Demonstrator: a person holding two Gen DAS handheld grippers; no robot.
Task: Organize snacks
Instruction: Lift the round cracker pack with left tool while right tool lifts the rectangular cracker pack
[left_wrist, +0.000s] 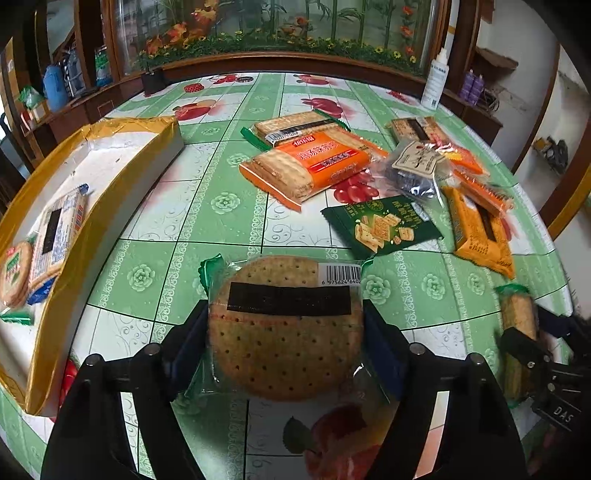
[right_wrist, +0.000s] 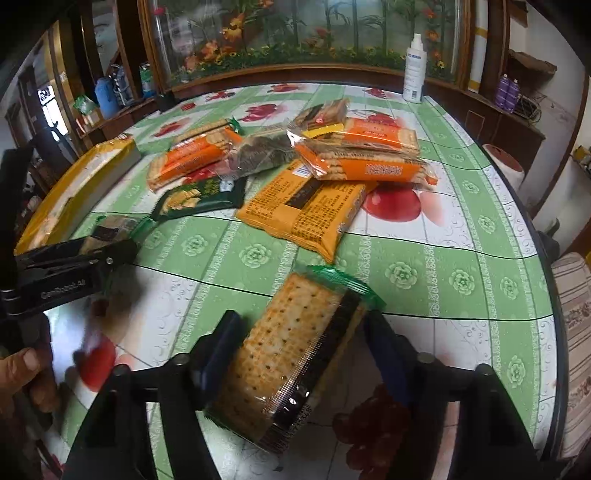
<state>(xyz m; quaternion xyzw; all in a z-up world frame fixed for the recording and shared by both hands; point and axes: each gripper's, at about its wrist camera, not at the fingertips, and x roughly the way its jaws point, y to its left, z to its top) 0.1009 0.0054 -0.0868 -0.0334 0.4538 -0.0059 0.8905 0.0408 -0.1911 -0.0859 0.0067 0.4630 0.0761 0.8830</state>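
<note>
Biscuits fill both your grippers. Your left gripper is clamped on a round cracker pack, clear-wrapped, green-crimped ends, a black strip and barcode on top, held above the table. Your right gripper grips a rectangular cracker pack, tilted, with a dark side band. To your left stands the gold-rimmed box, two packs already inside. Ahead, the loose snack pile crowds mid-table; bare cloth lies between it and your packs. The table's edge curves close on your right.
</note>
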